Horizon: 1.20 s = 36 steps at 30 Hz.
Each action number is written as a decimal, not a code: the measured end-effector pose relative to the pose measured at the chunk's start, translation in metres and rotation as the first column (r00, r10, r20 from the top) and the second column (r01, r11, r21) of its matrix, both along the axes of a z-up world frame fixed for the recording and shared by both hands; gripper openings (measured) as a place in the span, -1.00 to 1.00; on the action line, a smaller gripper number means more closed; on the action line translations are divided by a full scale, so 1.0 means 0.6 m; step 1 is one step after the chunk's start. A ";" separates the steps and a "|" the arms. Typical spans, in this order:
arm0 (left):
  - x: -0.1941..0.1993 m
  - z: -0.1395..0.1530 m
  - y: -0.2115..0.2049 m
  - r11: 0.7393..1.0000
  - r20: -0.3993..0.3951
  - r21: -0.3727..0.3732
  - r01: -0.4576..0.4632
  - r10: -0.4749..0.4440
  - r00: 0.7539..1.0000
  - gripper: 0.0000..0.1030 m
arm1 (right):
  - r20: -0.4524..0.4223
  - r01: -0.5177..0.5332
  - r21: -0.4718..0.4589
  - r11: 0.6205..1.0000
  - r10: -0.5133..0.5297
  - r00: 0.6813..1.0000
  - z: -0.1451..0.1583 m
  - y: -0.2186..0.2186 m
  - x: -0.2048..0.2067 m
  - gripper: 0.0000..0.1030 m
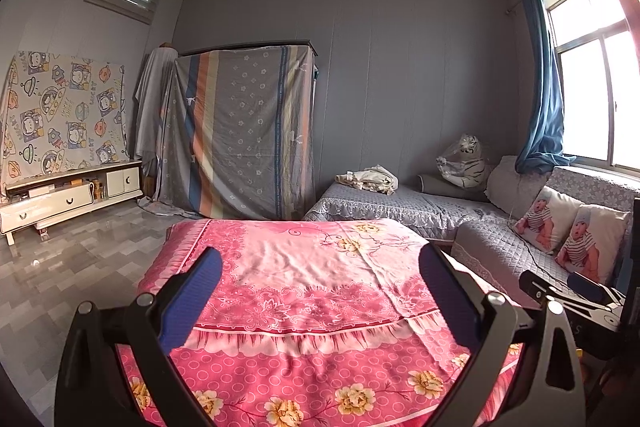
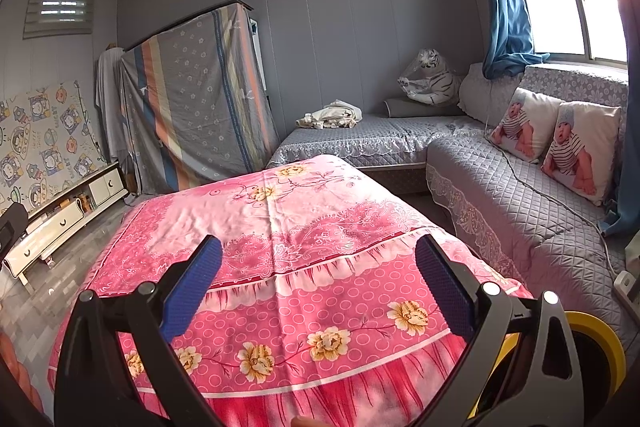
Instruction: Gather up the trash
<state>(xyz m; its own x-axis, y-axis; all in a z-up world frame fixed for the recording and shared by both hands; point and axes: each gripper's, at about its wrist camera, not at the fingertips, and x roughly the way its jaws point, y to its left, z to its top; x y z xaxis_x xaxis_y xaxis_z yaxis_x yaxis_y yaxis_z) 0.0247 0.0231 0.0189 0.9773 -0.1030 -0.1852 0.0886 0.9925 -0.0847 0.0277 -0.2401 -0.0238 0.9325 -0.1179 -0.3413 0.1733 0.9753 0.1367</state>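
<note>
Both the left gripper (image 1: pixel 320 291) and right gripper (image 2: pixel 318 285) hover with jaws wide apart and empty over the pink cloth (image 1: pixel 304 267), and no trash shows on it; the only possible scrap is a small white speck on the floor (image 1: pixel 36 262), too small to tell. The risk, I judge, is grabbing the wrong thing, such as the crumpled beige cloth (image 2: pixel 332 117) or bagged toy tiger (image 2: pixel 430 79) on the sofa (image 2: pixel 520 195), or snagging the cloth. The cartoon sheet (image 1: pixel 60 107) reads "LUCKY"
</note>
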 end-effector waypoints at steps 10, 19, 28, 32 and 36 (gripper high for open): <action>0.006 -0.004 -0.002 1.000 -0.006 -0.001 0.005 -0.005 1.000 0.84 | -0.012 0.003 0.009 1.000 -0.003 1.000 -0.004 -0.001 0.004 0.80; 0.004 -0.006 -0.001 1.000 -0.009 -0.004 0.009 -0.009 1.000 0.84 | -0.017 0.006 0.012 1.000 -0.006 1.000 -0.005 -0.002 0.005 0.80; 0.008 -0.009 -0.003 1.000 -0.012 -0.001 0.018 -0.018 1.000 0.84 | -0.024 0.008 0.016 1.000 -0.008 1.000 -0.010 -0.004 0.007 0.80; 0.007 -0.010 -0.003 1.000 -0.013 0.000 0.020 -0.020 1.000 0.84 | -0.025 0.009 0.017 1.000 -0.009 1.000 -0.013 -0.005 0.007 0.80; 0.007 -0.010 -0.004 1.000 -0.016 0.002 0.027 -0.027 1.000 0.84 | -0.026 0.008 0.019 1.000 -0.008 1.000 -0.014 -0.005 0.006 0.80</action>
